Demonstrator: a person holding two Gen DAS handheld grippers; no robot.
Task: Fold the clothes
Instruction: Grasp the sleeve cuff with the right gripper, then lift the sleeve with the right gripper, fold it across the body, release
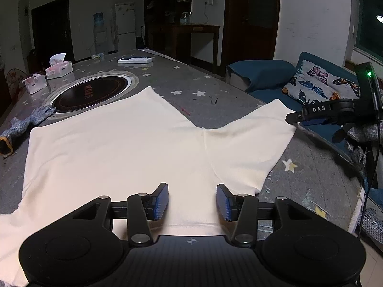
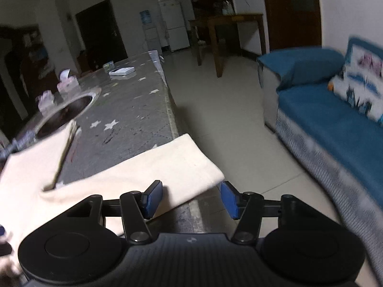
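Star-print table (image 1: 198, 81) bears cream shirt (image 1: 119, 148) beneath both wide-open, empty jaws.

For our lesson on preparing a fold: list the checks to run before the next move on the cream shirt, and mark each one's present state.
1. Shirt lies flat on the table: ok.
2. Left tongs open, over the shirt near its hem: ok.
3. Right tongs open at the sleeve: ok.
4. Sleeve fully on the table: not ok, its end hangs past the edge.
5. Glove clear of the shirt: cannot tell, it lies right at the corner.
6. Right view sharp: not ok, blurred.
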